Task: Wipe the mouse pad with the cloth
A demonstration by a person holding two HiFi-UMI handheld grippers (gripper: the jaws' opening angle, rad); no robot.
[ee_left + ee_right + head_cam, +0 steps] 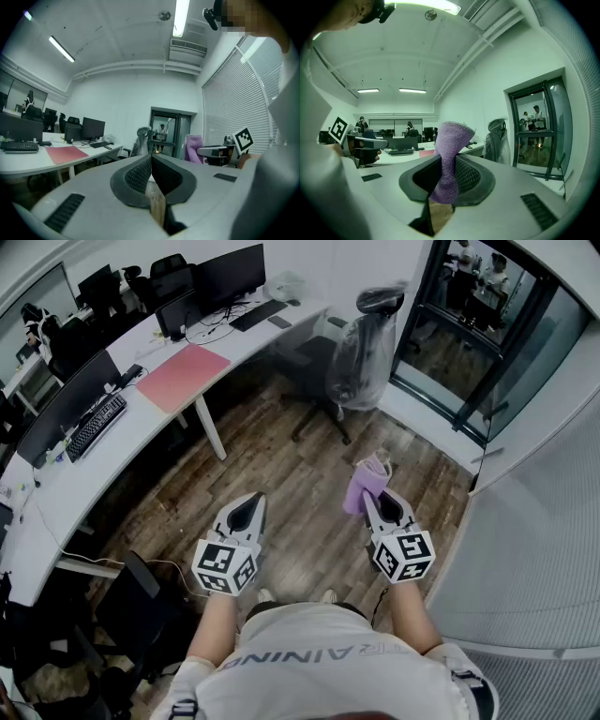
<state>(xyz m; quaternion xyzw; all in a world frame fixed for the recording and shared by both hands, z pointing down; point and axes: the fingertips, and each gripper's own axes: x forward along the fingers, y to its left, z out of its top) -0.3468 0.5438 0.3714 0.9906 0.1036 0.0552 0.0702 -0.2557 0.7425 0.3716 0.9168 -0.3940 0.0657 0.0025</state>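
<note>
A pink mouse pad [183, 377] lies flat on the long white desk [150, 418] at the upper left, well ahead of both grippers; the left gripper view shows the mouse pad [65, 153] far off on the desk. My right gripper [370, 495] is shut on a purple cloth [364, 486], whose folded end sticks up between the jaws; the cloth [451, 152] fills the middle of the right gripper view. My left gripper [256, 500] is shut with nothing in it. Both hang over the wooden floor in front of the person.
Monitors [230, 276] and keyboards [96, 426] stand on the desk around the pad. An office chair draped in plastic [361, 357] stands on the wood floor [281, 465]. A glass door [473, 334] is at the right, a blind-covered wall beside it.
</note>
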